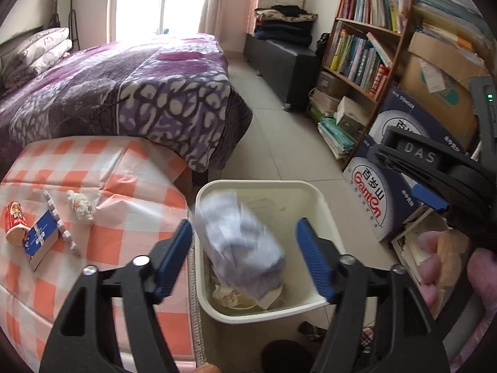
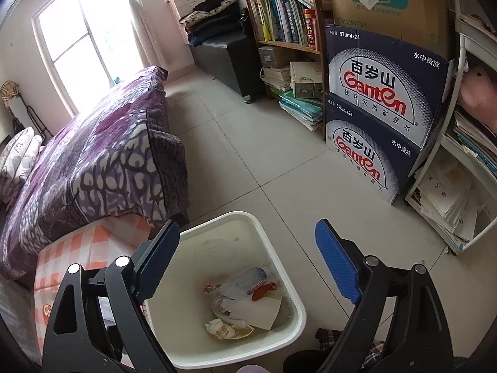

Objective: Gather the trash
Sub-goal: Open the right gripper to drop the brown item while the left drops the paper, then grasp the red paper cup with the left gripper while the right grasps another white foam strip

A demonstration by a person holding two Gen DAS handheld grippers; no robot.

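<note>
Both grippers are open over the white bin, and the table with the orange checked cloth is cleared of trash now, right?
Not cleared. The left wrist view shows a red cup, a blue box and a crumpled wad on the checked cloth. Both grippers are open over the white bin.

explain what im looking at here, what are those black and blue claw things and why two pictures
Those are hand-held grippers, one in each of a person's hands; there is no robot arm. Each carries a wide-angle camera looking along its two fingers, so you get one picture per hand.

The left gripper hangs open above a white bin on the floor, with a blurred crumpled white paper between its fingers, not pressed by them, apparently dropping in. The right gripper is open and empty over the same bin, where a plastic bottle and paper scraps lie.

On the orange checked cloth to the left remain a red cup, a blue box and a crumpled wad.
</note>
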